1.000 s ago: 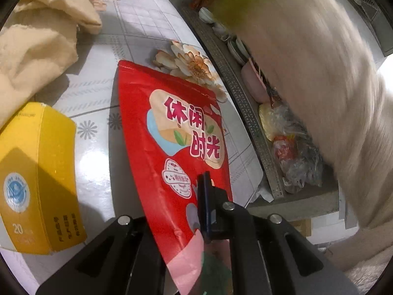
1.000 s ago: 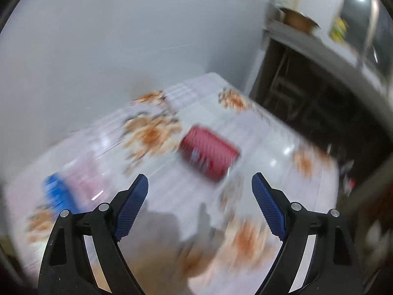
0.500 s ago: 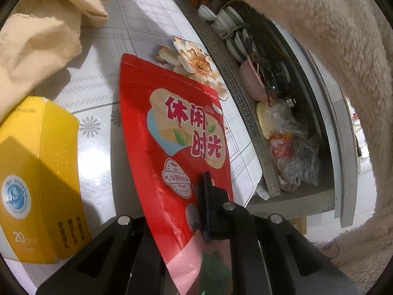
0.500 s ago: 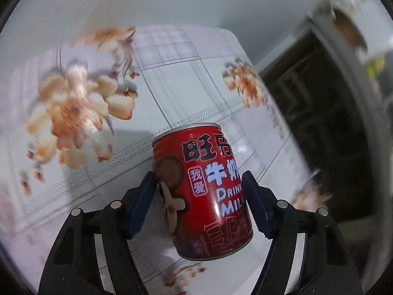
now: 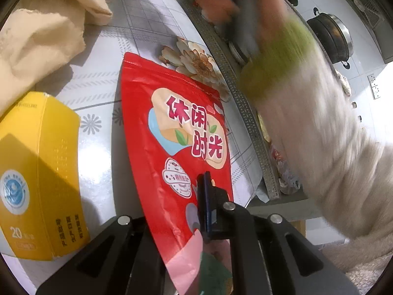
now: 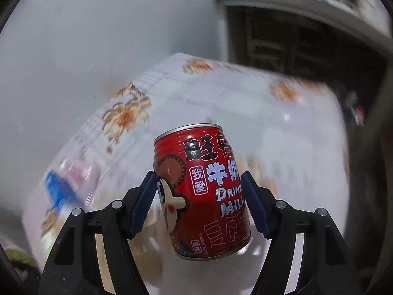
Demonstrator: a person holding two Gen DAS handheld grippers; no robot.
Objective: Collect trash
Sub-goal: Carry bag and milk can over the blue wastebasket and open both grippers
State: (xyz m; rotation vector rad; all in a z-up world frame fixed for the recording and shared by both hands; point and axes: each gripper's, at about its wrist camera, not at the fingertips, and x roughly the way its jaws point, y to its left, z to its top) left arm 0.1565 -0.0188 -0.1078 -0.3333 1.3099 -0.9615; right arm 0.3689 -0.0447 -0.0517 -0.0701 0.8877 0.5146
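Right wrist: can (image 6: 201,191) above table edge (image 6: 245,71)

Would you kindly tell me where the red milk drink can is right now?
In the right wrist view, the red cylindrical metal milk can sits centre frame, clamped between the right claw's blue pads, lifted above the floral-patterned tablecloth.

home kitchen: black wok (image 5: 331,39), floral-clothed table (image 5: 152,27)

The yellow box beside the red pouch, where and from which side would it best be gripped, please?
Probably by the yellow box's two broad faces near its upper end, coming from above. It stands upright on the table, and seems narrow enough there for a tool.
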